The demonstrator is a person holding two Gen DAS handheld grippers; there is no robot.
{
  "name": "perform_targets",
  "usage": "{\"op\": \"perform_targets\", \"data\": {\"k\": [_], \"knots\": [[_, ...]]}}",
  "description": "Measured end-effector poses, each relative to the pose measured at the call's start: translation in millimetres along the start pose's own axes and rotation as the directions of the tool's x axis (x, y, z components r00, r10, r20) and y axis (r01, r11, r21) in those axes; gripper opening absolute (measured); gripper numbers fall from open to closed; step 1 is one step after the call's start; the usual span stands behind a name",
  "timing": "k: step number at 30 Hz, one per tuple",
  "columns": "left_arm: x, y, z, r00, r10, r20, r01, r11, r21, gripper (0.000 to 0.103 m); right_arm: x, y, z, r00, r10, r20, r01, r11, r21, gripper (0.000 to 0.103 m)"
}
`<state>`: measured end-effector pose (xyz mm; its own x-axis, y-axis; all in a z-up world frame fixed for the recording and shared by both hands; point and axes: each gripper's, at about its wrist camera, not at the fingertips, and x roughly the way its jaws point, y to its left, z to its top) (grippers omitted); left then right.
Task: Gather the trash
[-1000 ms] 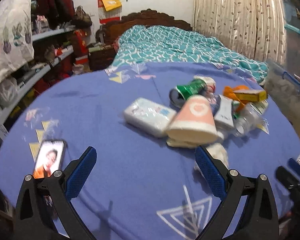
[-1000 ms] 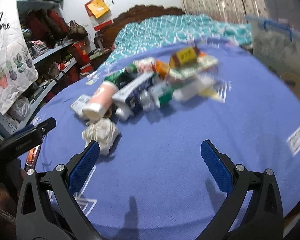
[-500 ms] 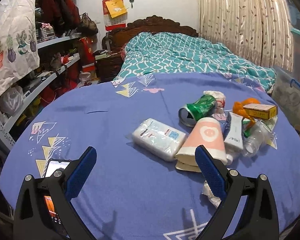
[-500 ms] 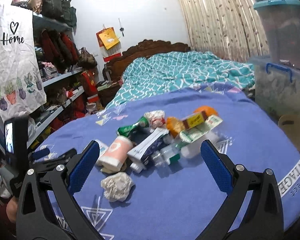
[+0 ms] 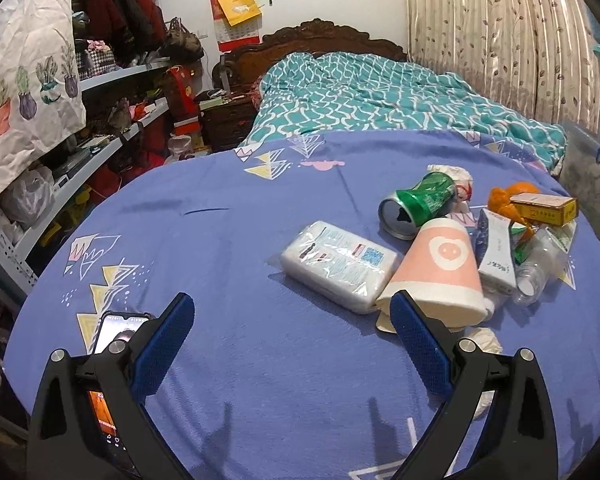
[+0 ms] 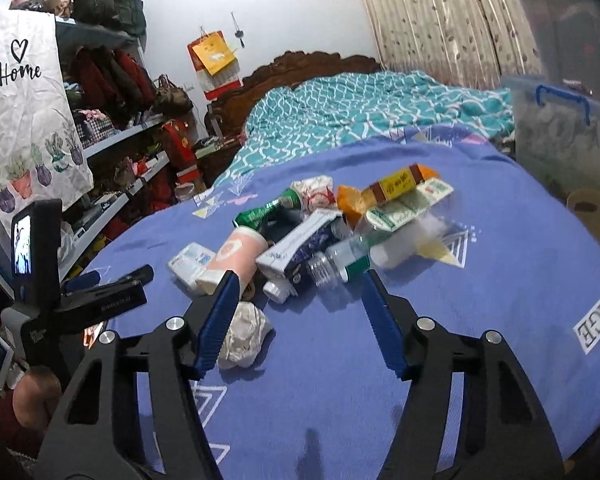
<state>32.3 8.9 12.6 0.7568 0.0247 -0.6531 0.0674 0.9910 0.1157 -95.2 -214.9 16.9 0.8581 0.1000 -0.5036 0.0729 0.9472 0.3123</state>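
Trash pile (image 5: pixel 460 240), purple tblcloth (image 5: pixel 240 240), bedrm

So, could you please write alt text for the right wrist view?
The right hand-held gripper, empty and part open, its jaws having just been closing, hangs over a purple bedsheet before a trash pile: pink paper cup, clear bottle, crumpled paper.

Purple triangle-print cloth (image 5: pixel 260 380), pink paper cup (image 5: pixel 440 264), green can (image 5: pixel 424 200), teal-patterned bedspread (image 5: pixel 360 92)

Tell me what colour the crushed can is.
Green, with a silver end; the crushed can shows best in the left wrist view.
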Motion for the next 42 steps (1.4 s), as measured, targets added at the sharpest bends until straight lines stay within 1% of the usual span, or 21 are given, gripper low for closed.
{"op": "perform_targets", "data": {"k": [5, 6, 8, 13, 25, 30, 42], "knots": [[4, 2, 0, 1.000, 0.008, -0.008, -0.008, 1.000, -0.008, 0.093, 4, -3, -5, 1.000, -0.009, -0.022, 0.009, 1.000, 0.015, 0.066], [5, 2, 0, 1.000, 0.009, -0.009, -0.009, 1.000, -0.009, 0.093, 4, -4, -5, 1.000, -0.010, -0.024, 0.010, 1.000, 0.018, 0.067], [6, 2, -1, 1.000, 0.009, -0.013, -0.009, 1.000, -0.007, 0.093, 5, -6, -5, 1.000, -0.013, -0.026, 0.014, 1.000, 0.025, 0.073], [11, 1, -3, 0.999, -0.008, -0.033, 0.007, 1.000, -0.008, 0.093, 6, -6, -5, 0.999, -0.015, -0.029, 0.016, 1.000, 0.027, 0.074], [16, -1, -9, 0.999, -0.026, -0.048, 0.025, 1.000, -0.006, 0.093, 11, -7, -8, 0.999, -0.008, -0.046, 0.009, 1.000, 0.025, 0.074], [20, -1, -12, 0.998, -0.034, -0.059, 0.034, 0.999, -0.006, 0.093, 15, -2, -10, 0.998, 0.002, -0.063, -0.002, 1.000, 0.001, 0.067], [28, -7, -17, 0.996, -0.027, -0.082, 0.029, 0.999, 0.021, 0.093, 25, -6, -13, 0.995, 0.006, -0.102, -0.005, 1.000, 0.010, 0.068]]}}
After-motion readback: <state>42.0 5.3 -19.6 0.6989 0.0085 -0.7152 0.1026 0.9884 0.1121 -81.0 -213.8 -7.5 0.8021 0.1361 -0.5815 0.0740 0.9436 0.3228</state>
